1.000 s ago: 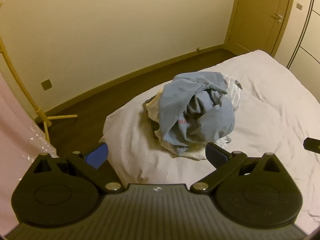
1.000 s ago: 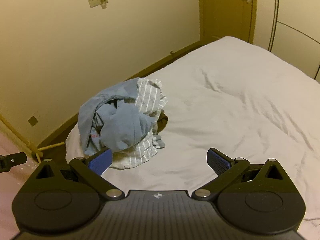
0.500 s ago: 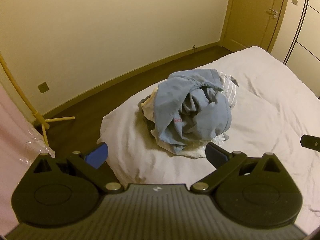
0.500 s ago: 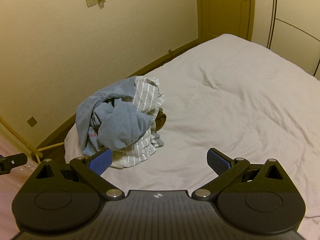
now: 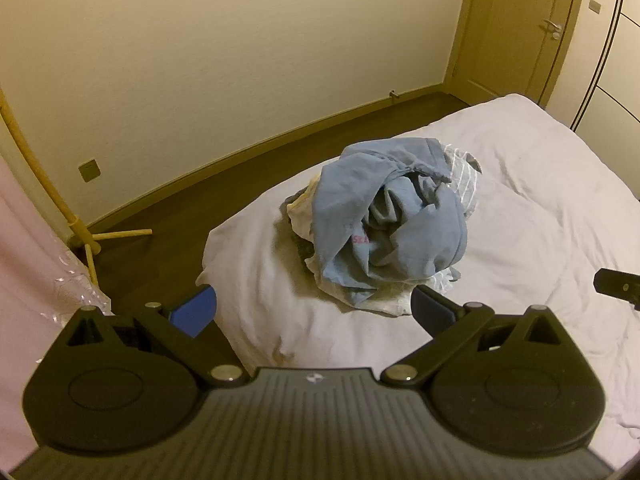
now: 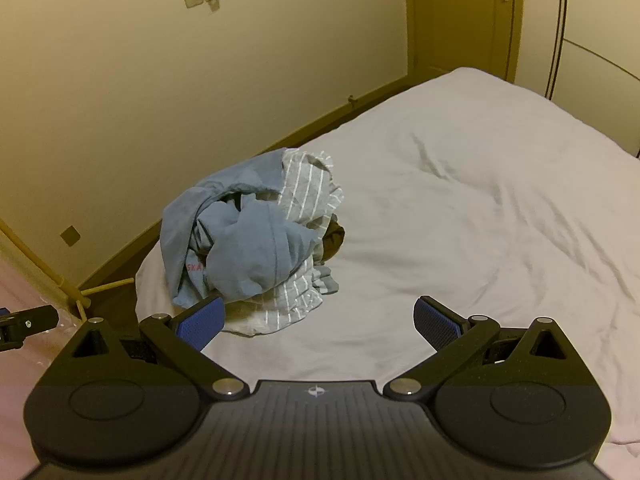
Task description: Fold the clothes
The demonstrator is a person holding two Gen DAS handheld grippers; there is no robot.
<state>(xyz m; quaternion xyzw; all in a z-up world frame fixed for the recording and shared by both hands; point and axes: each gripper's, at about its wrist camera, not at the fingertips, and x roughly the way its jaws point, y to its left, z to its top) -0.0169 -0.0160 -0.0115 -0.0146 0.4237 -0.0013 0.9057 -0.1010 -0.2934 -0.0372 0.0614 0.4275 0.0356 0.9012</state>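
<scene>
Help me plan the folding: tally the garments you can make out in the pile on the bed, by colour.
Blue garment: 1
Grey garment with white stripes: 1
Dark brown garment: 1, mostly hidden
Cream or pale yellow garment: 1, only an edge shows
Total: 4 told apart; the pile may hide more.

1. You have one heap of clothes (image 5: 384, 228) crumpled on the white bed (image 5: 540, 216), near its corner.
2. A blue garment (image 6: 244, 248) with small red lettering lies bunched on top.
3. A grey shirt with white stripes (image 6: 308, 196) sits beneath it.
</scene>
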